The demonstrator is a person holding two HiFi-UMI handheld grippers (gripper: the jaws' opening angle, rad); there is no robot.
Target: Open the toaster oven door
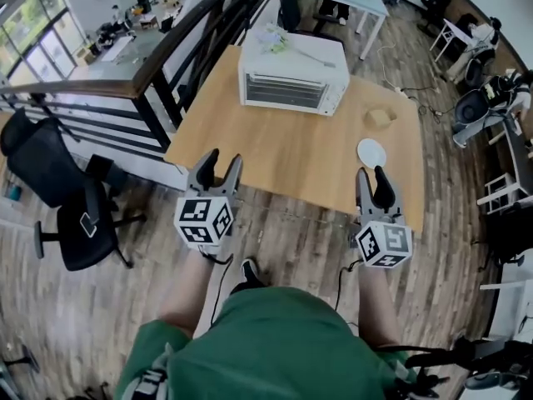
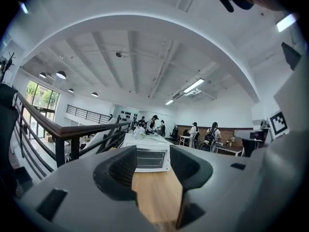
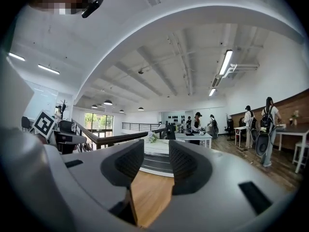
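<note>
A white toaster oven point(image 1: 293, 80) stands at the far side of a wooden table point(image 1: 275, 152), its glass door shut and facing me. Both grippers hover at the table's near edge, well short of the oven. My left gripper point(image 1: 223, 163) is open and holds nothing. My right gripper point(image 1: 372, 177) is also open and holds nothing. In the left gripper view the oven point(image 2: 152, 158) shows between the spread jaws of the left gripper point(image 2: 153, 170). The right gripper view shows the oven point(image 3: 155, 161) far off beyond the right gripper point(image 3: 156, 166).
A crumpled wrapper point(image 1: 275, 38) lies on top of the oven. A white plate point(image 1: 371, 152) and a small brown item point(image 1: 381, 117) sit on the table's right side. A black railing point(image 1: 166, 65) runs along the left, with a black office chair point(image 1: 62, 194) beside it.
</note>
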